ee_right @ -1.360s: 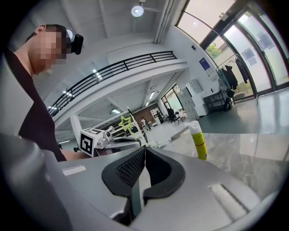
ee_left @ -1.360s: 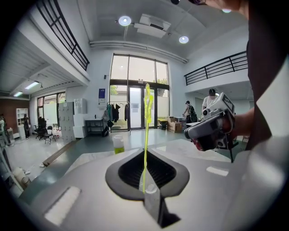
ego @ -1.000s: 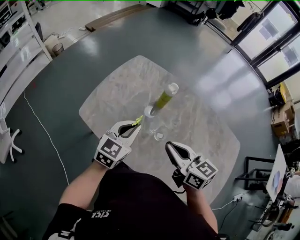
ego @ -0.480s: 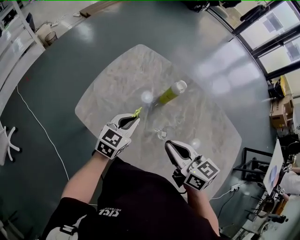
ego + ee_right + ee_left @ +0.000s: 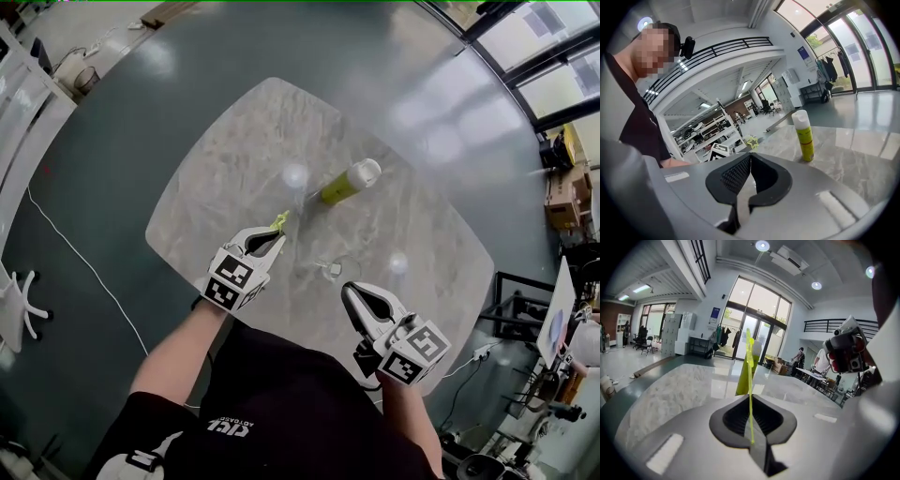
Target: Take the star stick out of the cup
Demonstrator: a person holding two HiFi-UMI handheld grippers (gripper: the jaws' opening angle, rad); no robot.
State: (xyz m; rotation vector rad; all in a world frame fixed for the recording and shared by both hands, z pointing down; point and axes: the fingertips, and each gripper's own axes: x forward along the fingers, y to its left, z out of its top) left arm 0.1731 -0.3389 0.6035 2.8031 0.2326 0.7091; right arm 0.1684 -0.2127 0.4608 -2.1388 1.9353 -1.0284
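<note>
Jaws on the left gripper (image 5: pixel 274 240) were found shut on the star stick (image 5: pixel 278 223): thin yellow-green shaft pinched between the pads, star head standing out past the tips. Jaws on the right gripper (image 5: pixel 351 290) were closed on nothing.

Stick was held over the table (image 5: pixel 234 141) close to its near edge, left of centre. A faint clear shape on the table between the two grippers was taken for the cup (image 5: pixel 329 270); the outline was too washed out to be confirmed. Stick was seen apart from it, off to the left, with nothing of the shaft inside. Spray can (image 5: pixel 349 182) was standing nearer the table's middle, well apart from both grippers.

Step judged: extraction done, stick free of the cup. Little of the task was judged left. Next move, if a set-down is wanted: stick to be lowered onto bare marble near the left edge, kept off cup and can, jaws opened only once the shaft is supported. Thin shaft is likely to pivot in the pads, so grip should be kept firm.
</note>
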